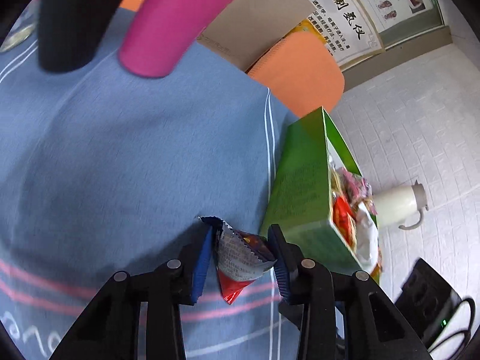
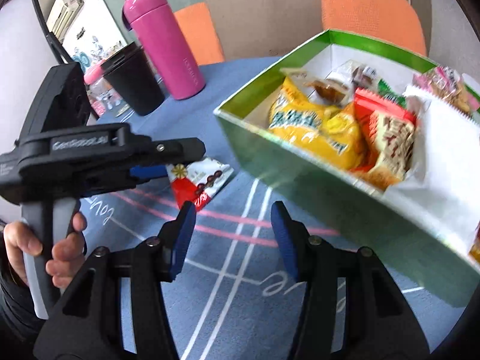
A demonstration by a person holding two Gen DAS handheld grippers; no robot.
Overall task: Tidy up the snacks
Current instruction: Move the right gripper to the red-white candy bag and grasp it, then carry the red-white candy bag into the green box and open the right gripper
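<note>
Left gripper (image 1: 242, 250): blue pads pinched on a red-and-silver snack packet (image 1: 240, 258), which hangs between them above the cloth. In the right wrist view the same gripper (image 2: 168, 165) comes in from the left with the packet (image 2: 199, 180) sticking out of its tip, a hand (image 2: 45, 249) on its grip.

Right gripper (image 2: 232, 234): jaws spread wide, nothing between them, above the blue striped tablecloth (image 2: 228, 270).

Green box (image 2: 300, 180) just right of the packet, tilted in view, open-topped, holding yellow bags (image 2: 315, 126), a red bag (image 2: 387, 138) and other packets.

Far left on the cloth: pink bottle (image 2: 165, 45), upright, black cup (image 2: 132, 81) beside it. Orange chairs (image 2: 372, 15) beyond the table.
</note>
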